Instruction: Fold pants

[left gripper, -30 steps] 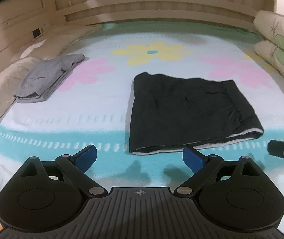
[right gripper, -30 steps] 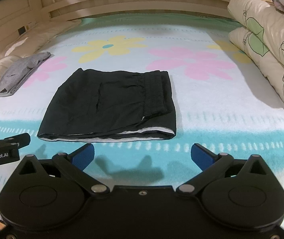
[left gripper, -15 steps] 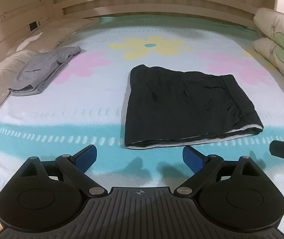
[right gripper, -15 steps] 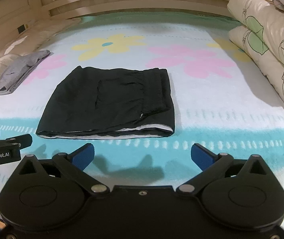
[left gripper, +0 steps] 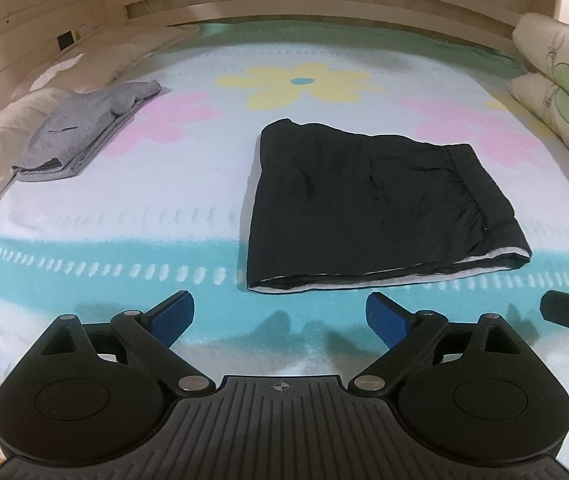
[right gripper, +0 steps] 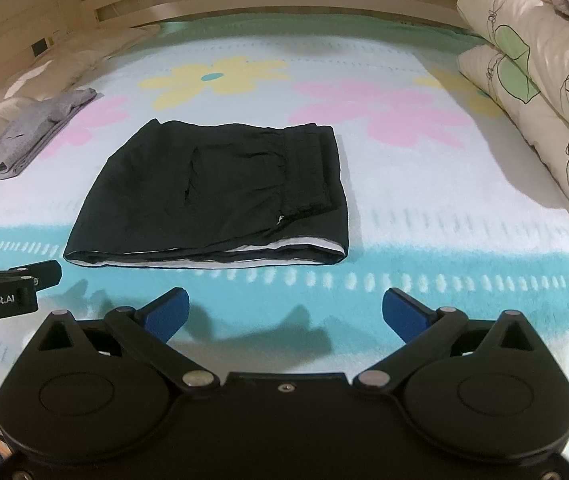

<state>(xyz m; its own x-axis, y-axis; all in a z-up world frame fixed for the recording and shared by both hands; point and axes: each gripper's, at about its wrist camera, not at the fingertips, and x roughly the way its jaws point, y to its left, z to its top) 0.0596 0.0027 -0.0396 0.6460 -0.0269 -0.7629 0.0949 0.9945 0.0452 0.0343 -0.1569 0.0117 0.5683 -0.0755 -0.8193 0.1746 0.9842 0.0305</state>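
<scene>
Folded black pants [left gripper: 372,208] lie on a floral blanket [left gripper: 124,216] (wooden bedframe [left gripper: 324,4] behind).

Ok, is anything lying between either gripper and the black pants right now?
Nothing visible. Only bare blanket lies between the open left gripper and the near edge of the black pants, and likewise ahead of the open right gripper. The grey garment sits well off to the left.

Both wrist views sit low at the bed's near edge, facing the headboard [left gripper: 284,4]. Left view is left of right. Both share the black pants [left gripper: 372,208] and flowered blanket [right gripper: 404,200].
</scene>
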